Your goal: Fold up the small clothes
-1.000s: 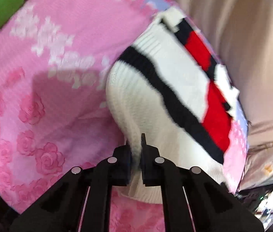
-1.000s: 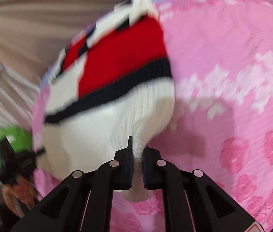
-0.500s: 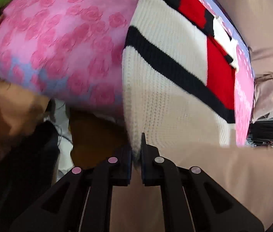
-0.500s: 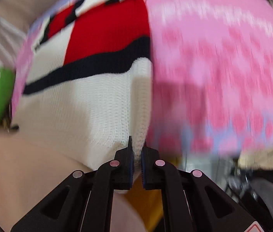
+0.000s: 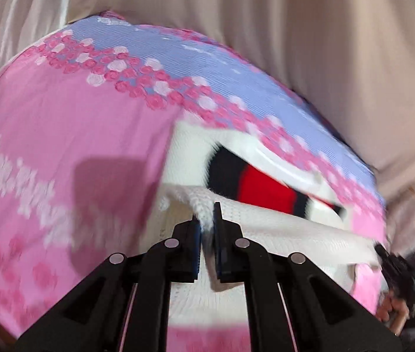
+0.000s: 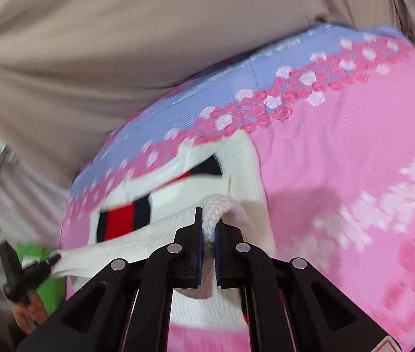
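A small white knit sweater [image 5: 281,226] with black and red stripes lies on a pink flowered blanket [image 5: 69,135]. My left gripper [image 5: 206,223] is shut on one corner of its white hem, held above the blanket. My right gripper [image 6: 209,226] is shut on the other hem corner [image 6: 216,208]. The hem stretches between them, folded up over the striped part [image 6: 119,220]. The right gripper also shows in the left wrist view [image 5: 395,267], and the left one in the right wrist view [image 6: 28,270].
The blanket has a lilac border with roses [image 6: 236,94] at its far edge. Beige curtain fabric [image 5: 266,14] hangs behind. A green thing [image 6: 43,281] lies at the blanket's left side.
Both grippers have carried the hem from off the near edge of the blanket up and forward over the sweater, so the white lower part now covers much of the stripes.
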Demonstrator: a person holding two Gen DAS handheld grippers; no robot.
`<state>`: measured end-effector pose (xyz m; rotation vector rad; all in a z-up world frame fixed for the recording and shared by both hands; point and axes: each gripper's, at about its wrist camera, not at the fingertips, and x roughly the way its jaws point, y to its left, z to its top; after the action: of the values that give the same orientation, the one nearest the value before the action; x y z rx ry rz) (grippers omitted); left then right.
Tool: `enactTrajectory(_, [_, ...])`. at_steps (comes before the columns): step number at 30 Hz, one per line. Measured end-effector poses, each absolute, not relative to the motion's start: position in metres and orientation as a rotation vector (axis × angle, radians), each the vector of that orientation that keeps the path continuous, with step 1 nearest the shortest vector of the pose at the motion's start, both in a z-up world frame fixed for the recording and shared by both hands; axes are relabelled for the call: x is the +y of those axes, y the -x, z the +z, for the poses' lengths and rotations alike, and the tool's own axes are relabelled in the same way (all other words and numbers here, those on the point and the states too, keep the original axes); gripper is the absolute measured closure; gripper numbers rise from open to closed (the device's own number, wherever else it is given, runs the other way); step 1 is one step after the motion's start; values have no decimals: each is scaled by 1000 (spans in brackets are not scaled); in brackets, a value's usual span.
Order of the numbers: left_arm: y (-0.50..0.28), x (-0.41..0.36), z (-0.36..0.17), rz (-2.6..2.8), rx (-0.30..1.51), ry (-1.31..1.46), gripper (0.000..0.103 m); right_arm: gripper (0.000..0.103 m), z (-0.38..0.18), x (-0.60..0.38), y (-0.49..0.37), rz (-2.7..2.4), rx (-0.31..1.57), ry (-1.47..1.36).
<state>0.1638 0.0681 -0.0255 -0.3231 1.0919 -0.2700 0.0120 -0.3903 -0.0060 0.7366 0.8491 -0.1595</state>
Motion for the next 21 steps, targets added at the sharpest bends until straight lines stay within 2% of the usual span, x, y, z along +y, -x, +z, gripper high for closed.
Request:
enactTrajectory(6, [-206, 44, -60, -188, 1124, 314, 97, 98, -70, -412, -51, -293, 873, -929])
enactTrajectory(10, [-224, 43, -75, -136, 1162, 372, 96, 98, -80, -420, -54, -317, 832, -1049])
enactTrajectory(13, [-232, 38, -78, -115, 1163, 396, 88, 96, -79, -421, -64, -292, 826, -1065])
enactTrajectory(14, [-234, 37, -77, -118, 1159, 397, 84, 92, -76, -420, -70, -276, 829, -1058])
enactTrajectory(15, [-235, 35, -74, -123, 1143, 397, 71, 90, -73, -418, -73, -262, 826, -1058])
enactTrajectory(16, [-235, 34, -70, -136, 1122, 392, 63, 87, -65, -419, -74, -246, 805, -1062])
enactTrajectory(18, [-230, 37, -52, -110, 1039, 329, 38, 72, -52, -420, -74, -230, 754, -1051])
enactTrajectory(19, [-225, 39, -42, -104, 988, 291, 32, 56, -38, -419, -69, -244, 718, -1002])
enactTrajectory(20, [-222, 41, -36, -118, 961, 270, 23, 49, -29, -419, -65, -258, 704, -945])
enactTrajectory(21, [-217, 42, -31, -160, 939, 255, 18, 49, -21, -416, -62, -265, 701, -876])
